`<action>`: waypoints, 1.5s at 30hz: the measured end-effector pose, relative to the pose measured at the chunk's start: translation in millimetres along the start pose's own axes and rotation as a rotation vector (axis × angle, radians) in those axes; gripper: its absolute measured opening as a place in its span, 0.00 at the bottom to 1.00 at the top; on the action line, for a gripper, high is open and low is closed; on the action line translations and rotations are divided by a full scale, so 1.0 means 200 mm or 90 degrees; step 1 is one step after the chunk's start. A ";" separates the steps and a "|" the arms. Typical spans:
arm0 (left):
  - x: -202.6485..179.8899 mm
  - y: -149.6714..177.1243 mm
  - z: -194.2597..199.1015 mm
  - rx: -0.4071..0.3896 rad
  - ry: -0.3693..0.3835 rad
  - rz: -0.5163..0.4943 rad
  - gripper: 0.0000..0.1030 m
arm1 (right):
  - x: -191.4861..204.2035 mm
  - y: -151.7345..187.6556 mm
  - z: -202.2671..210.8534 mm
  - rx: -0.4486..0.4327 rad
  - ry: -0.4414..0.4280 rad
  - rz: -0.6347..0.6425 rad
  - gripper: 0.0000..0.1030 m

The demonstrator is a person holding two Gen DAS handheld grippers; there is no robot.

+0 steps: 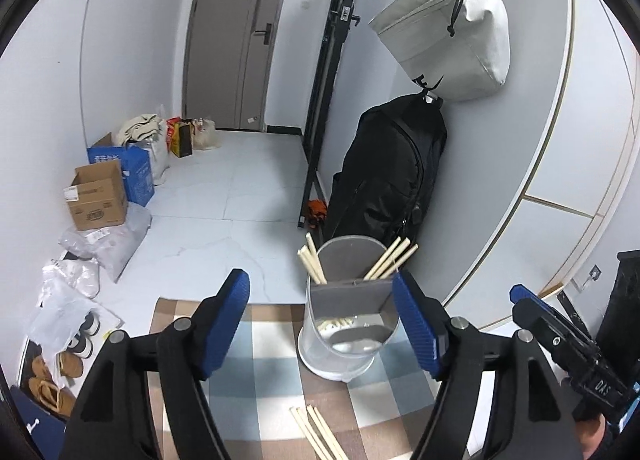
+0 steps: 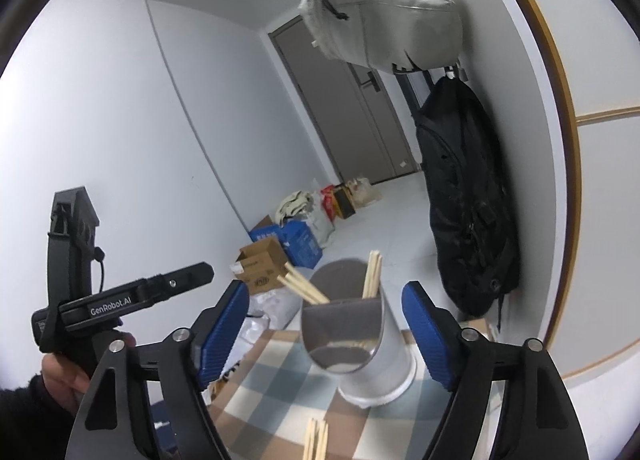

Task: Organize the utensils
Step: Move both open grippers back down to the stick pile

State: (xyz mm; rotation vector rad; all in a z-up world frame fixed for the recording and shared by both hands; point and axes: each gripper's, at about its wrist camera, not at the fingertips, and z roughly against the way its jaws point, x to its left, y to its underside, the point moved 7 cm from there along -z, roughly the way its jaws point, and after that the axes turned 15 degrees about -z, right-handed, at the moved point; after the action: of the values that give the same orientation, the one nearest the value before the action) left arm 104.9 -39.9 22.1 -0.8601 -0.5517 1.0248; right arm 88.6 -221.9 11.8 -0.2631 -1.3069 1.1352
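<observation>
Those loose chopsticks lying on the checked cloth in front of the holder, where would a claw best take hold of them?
Probably near the middle of the loose chopsticks, from above. They lie flat and side by side on the checked cloth, so blue fingers set across the bundle could pinch the sticks together. Their near ends run out of view, so the true middle is uncertain.

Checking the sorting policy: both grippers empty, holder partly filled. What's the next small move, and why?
Probably lower the left gripper toward the loose chopsticks on the checked cloth and close on one. Both grippers are open and hold nothing, the right gripper included. The utensil holder already has chopsticks in both compartments, and these few lie outside it, nearest the camera.
</observation>
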 end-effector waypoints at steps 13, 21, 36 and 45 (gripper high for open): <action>-0.02 0.21 0.11 -0.001 -0.032 0.009 0.80 | 0.08 0.26 0.09 0.028 0.032 0.051 0.96; 0.00 0.35 0.11 0.006 -0.059 0.014 0.87 | 0.10 0.40 0.10 0.057 0.056 0.102 1.00; 0.17 0.70 0.08 0.081 -0.074 0.068 0.87 | -0.05 0.65 -0.13 0.189 0.154 0.096 0.95; 0.33 0.75 0.09 0.090 -0.096 0.129 0.87 | -0.07 0.89 -0.36 0.335 0.147 0.091 0.53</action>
State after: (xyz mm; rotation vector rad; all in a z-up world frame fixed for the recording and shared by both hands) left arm 44.4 63.7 -91.6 -0.7269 -0.5197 1.3057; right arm 62.7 -118.1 -147.7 -0.0928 -0.7608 1.4789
